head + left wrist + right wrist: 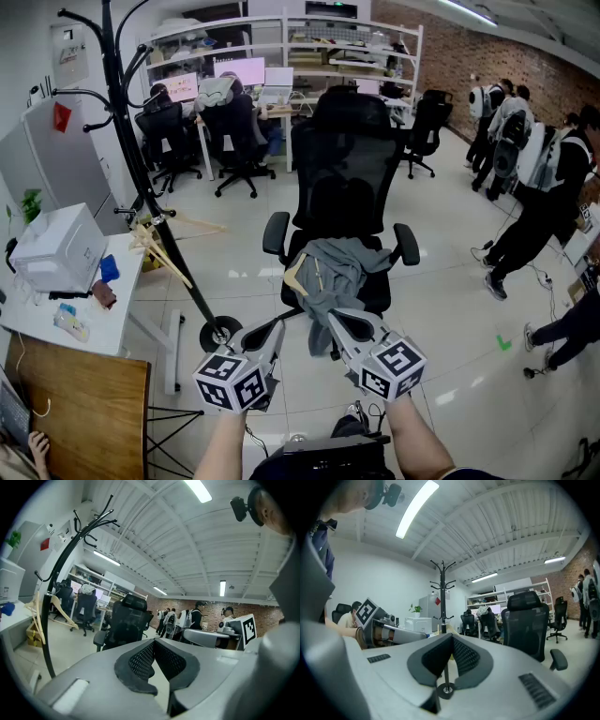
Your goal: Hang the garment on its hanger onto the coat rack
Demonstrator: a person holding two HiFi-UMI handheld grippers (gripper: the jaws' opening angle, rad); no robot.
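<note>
While the coat rack (129, 141) is standing at the far left, the left gripper (274, 332) is hovering with its jaws together and empty. The garment (333, 277) is lying on its hanger (296, 274) on the office chair (347, 159) seat. The right gripper (339, 321) is hovering near it, jaws likewise together on nothing.

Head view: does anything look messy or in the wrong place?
Yes. A gray garment lies crumpled on the black office chair's seat, its wooden hanger poking out on one side. It looks odd there because the coat rack stands nearby.
</note>
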